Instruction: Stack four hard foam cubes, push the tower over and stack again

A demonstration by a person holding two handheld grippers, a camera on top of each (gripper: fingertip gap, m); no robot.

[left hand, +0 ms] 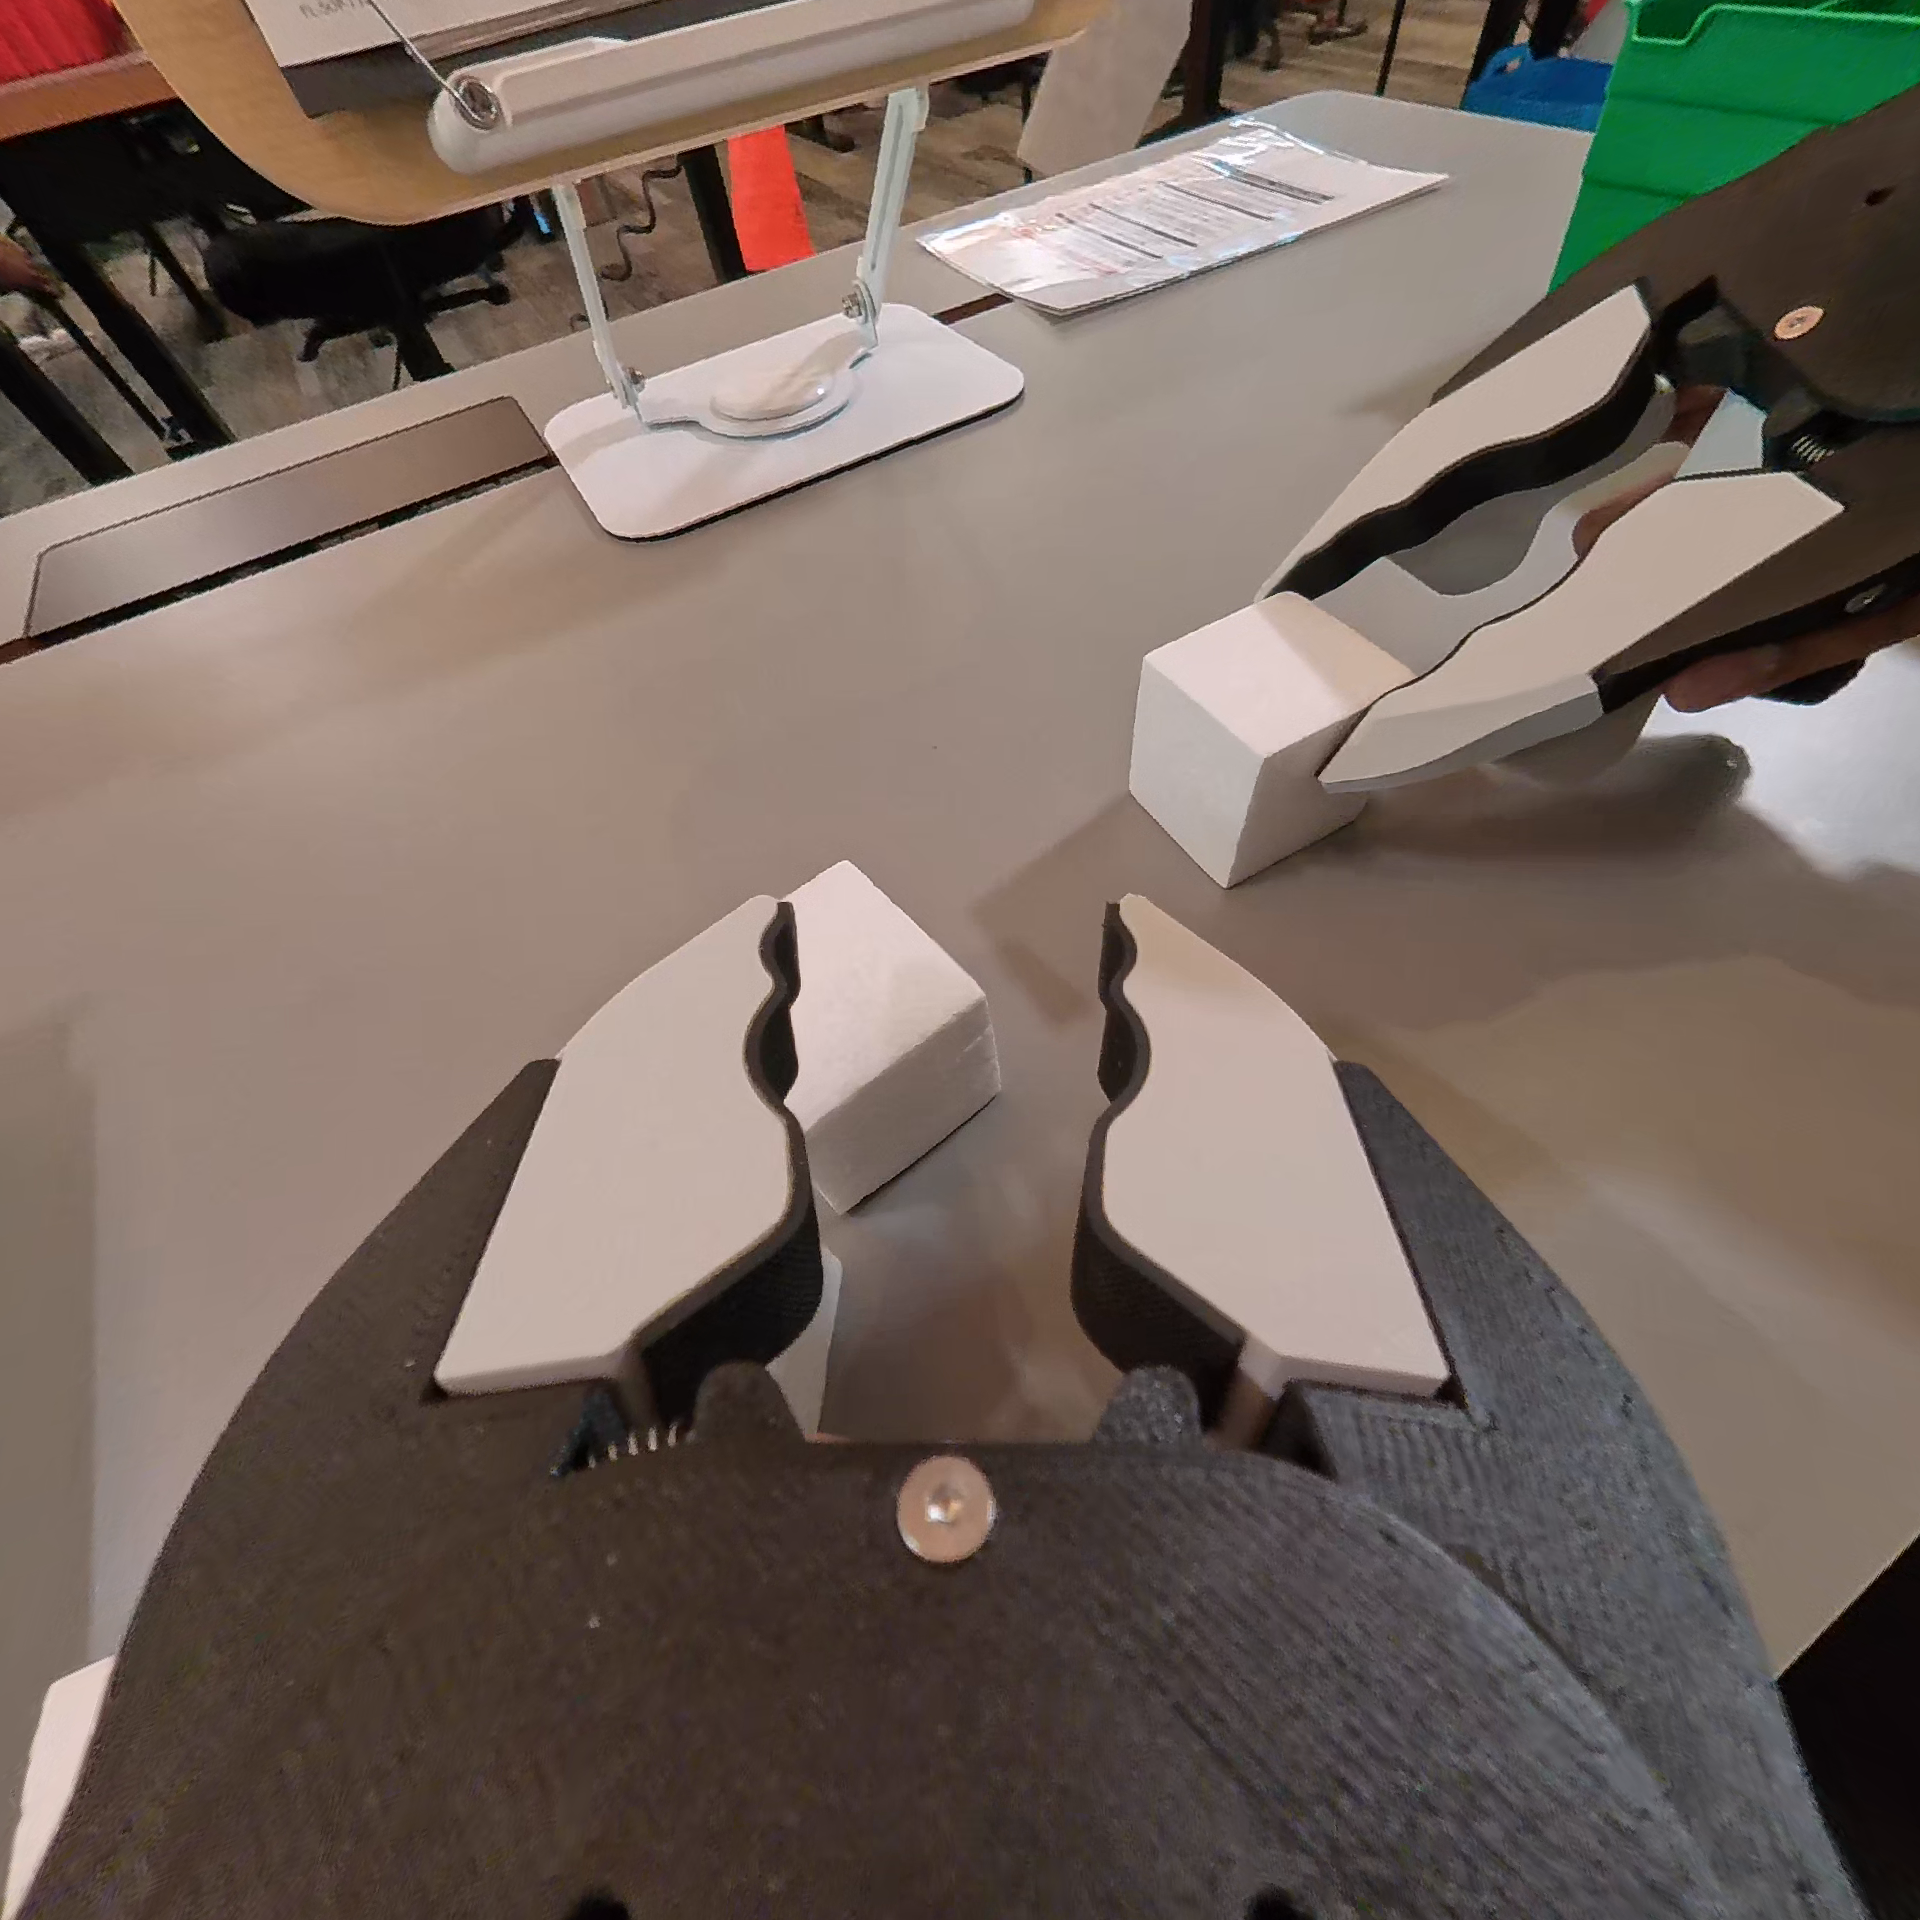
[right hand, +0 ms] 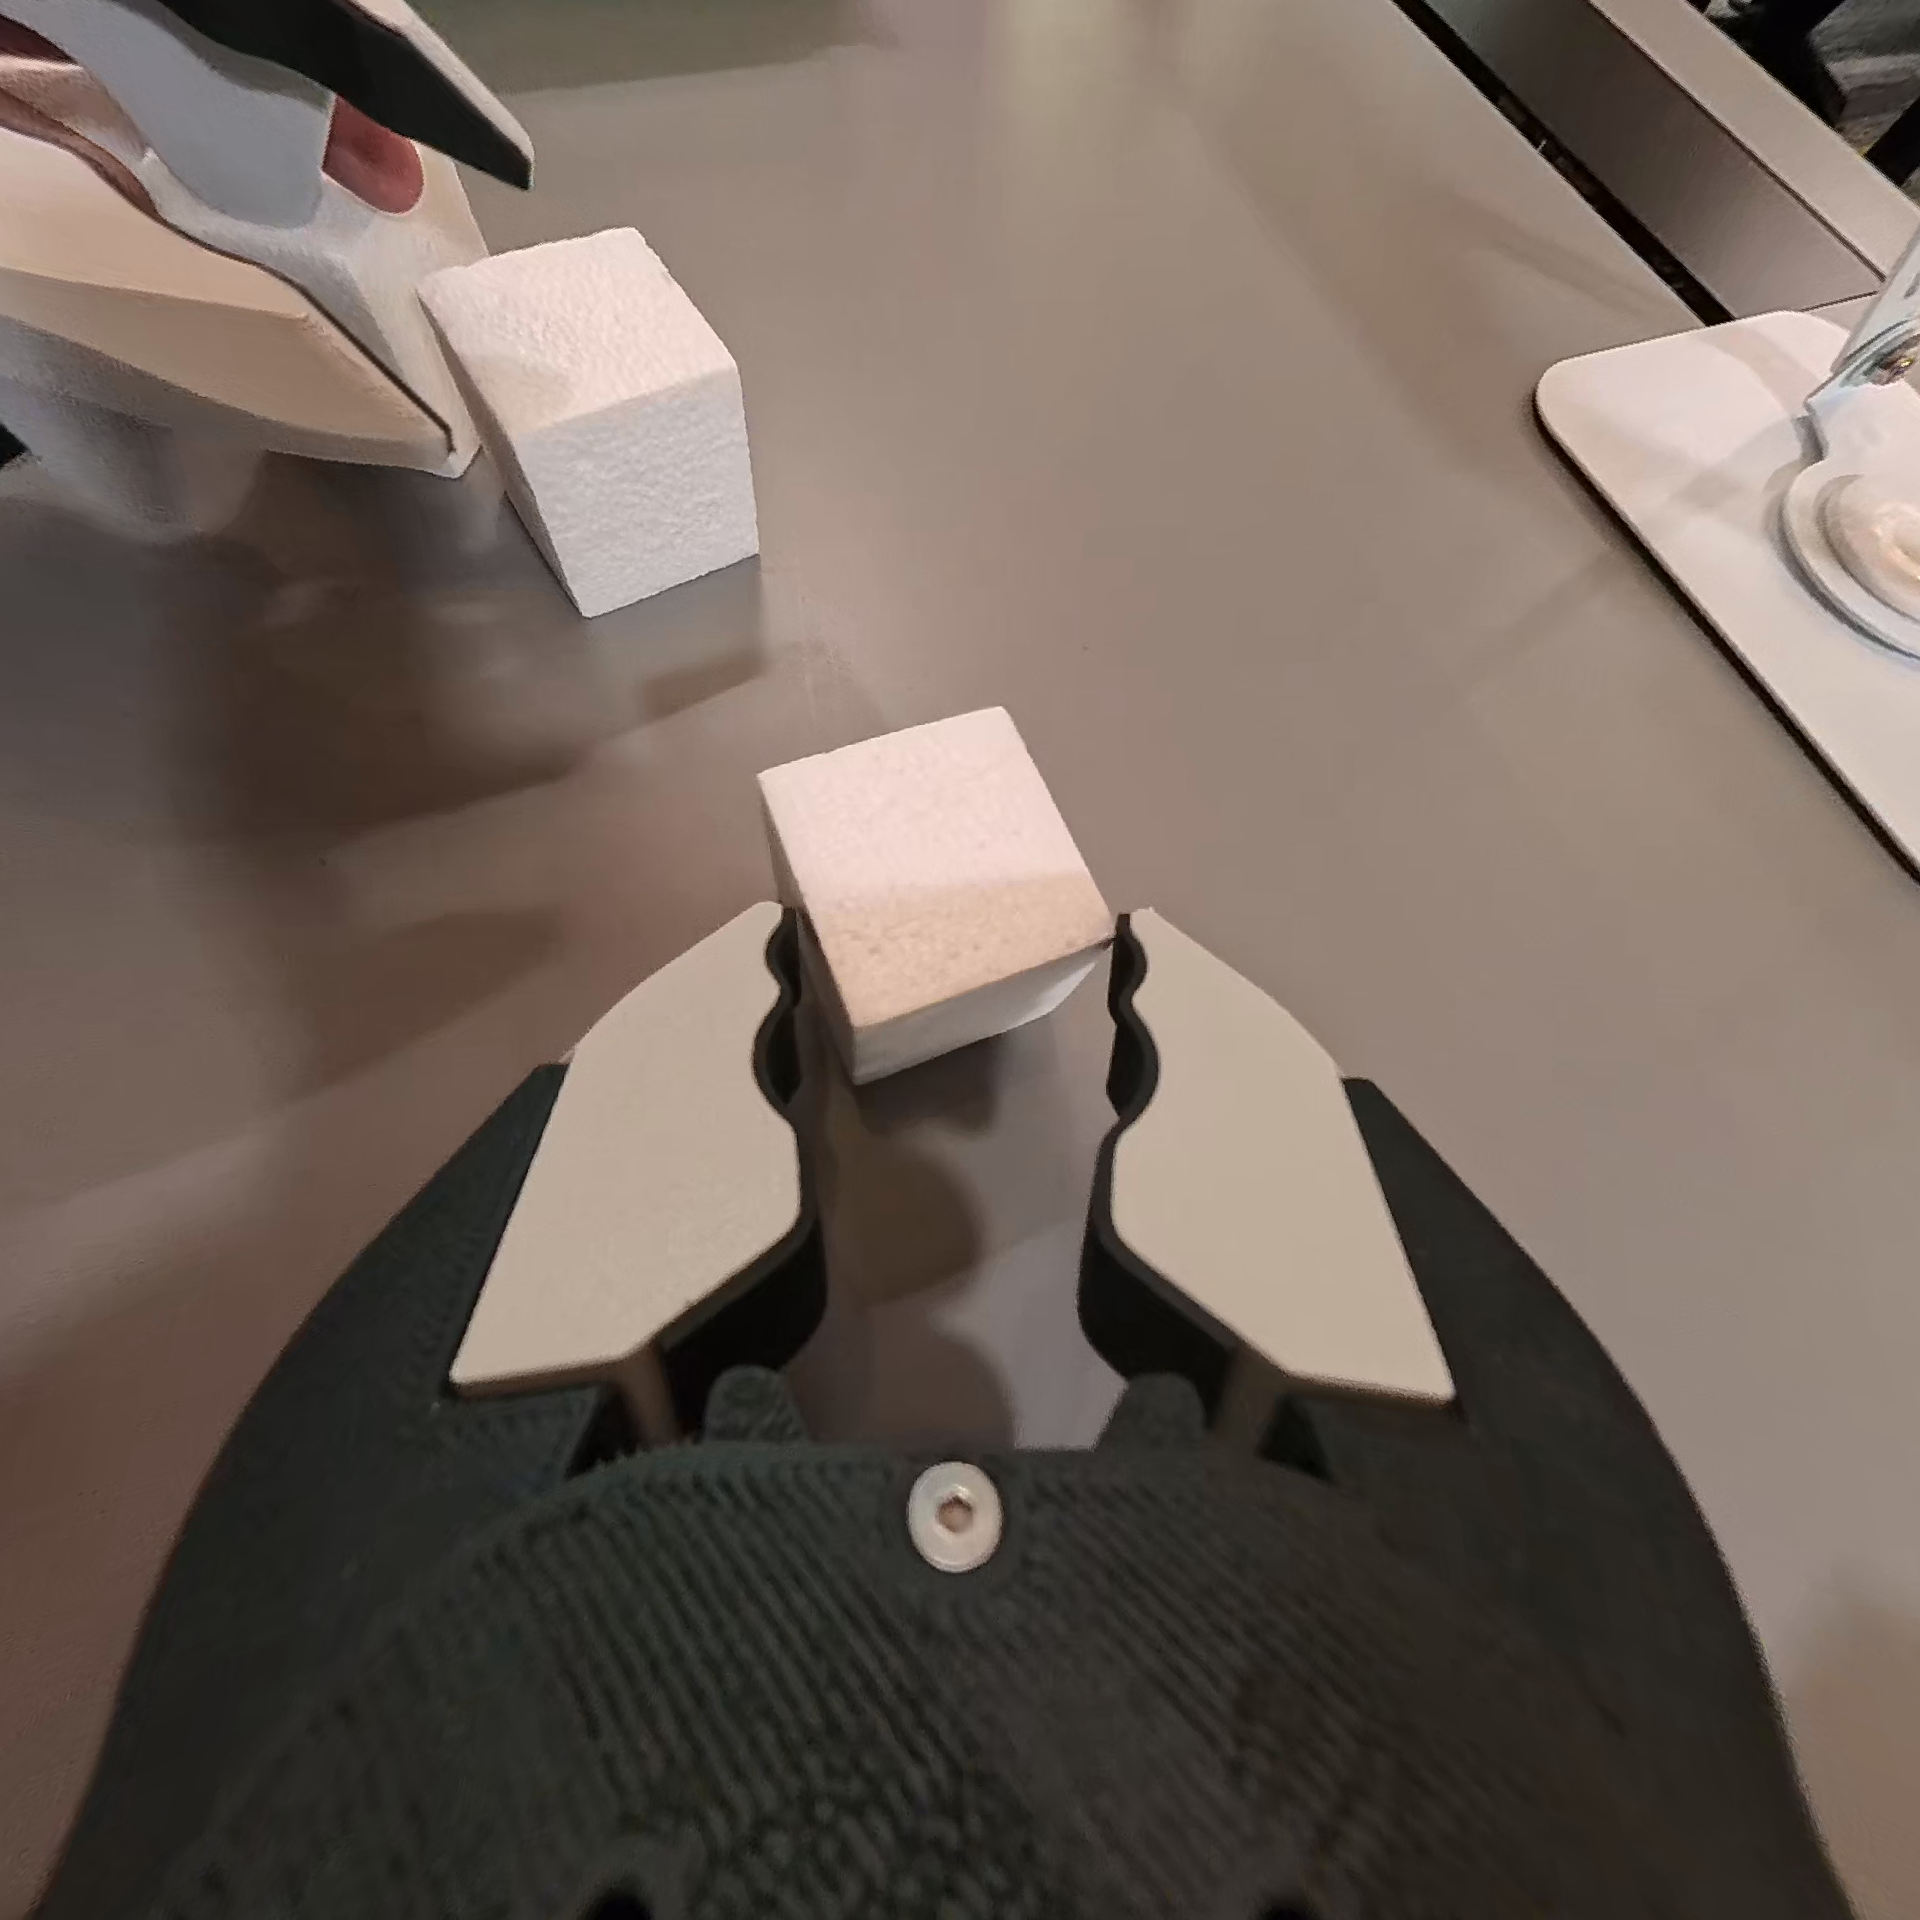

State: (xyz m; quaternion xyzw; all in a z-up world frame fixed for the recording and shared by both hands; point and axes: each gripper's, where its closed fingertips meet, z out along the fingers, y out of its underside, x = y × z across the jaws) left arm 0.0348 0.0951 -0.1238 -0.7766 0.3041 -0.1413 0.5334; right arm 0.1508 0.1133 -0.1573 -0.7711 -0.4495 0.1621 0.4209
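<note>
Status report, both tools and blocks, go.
Left tool open, foam block against one finger. Right tool open around second foam block. Grey table, white stand base well off.

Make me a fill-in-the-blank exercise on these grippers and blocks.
The right gripper straddles a foam cube that is ___ in colour.
The left gripper stands ___ beside another cube.
The crate at the far corner of the table is ___.
Missing words: white; open; green.
</note>
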